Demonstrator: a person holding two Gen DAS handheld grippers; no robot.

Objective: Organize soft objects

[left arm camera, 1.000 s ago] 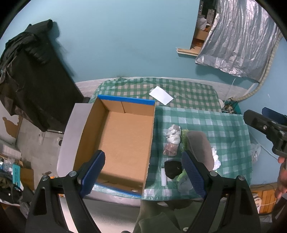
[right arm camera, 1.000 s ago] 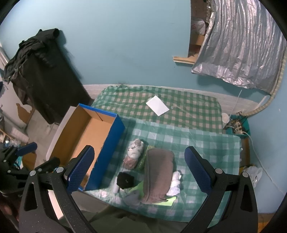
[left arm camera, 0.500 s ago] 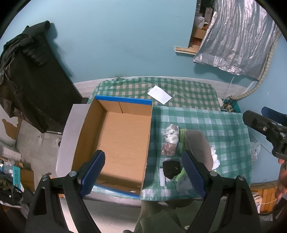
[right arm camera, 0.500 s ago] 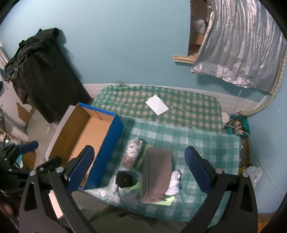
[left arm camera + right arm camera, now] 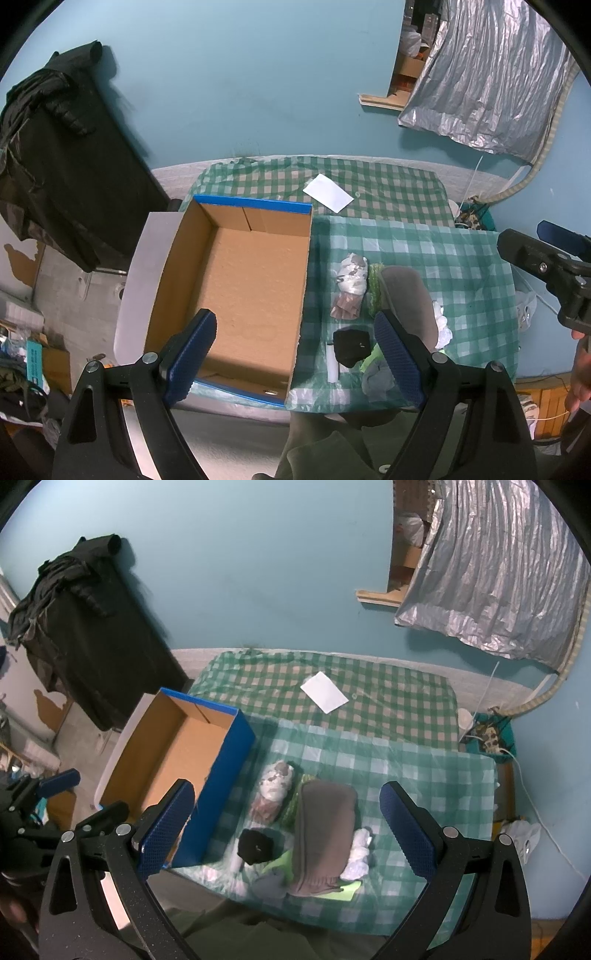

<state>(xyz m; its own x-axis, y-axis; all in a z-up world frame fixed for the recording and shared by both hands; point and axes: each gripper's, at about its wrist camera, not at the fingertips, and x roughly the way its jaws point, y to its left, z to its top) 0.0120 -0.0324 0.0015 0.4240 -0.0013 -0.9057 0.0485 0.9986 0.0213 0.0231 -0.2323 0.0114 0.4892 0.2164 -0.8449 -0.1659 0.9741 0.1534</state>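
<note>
A pile of soft things lies on the green checked cloth (image 5: 424,775): a folded brown cloth (image 5: 325,830), a black bundle (image 5: 256,845), a white patterned bundle (image 5: 277,782), a white sock (image 5: 360,853), a grey piece (image 5: 269,884) and lime fabric. An empty blue cardboard box (image 5: 240,280) stands left of the pile; it also shows in the right wrist view (image 5: 173,760). My left gripper (image 5: 295,354) is open, high above the box's right wall. My right gripper (image 5: 284,830) is open, high above the pile. Both are empty.
A white paper sheet (image 5: 324,691) lies on the far cloth. A black garment (image 5: 85,627) hangs at the left against the blue wall. Silver foil sheeting (image 5: 491,572) hangs at the upper right. Cables and a plastic bag (image 5: 524,834) are off the right edge.
Both grippers have drifted slightly; the box and pile sit a little lower and further left in view. Nothing was taken hold of.
</note>
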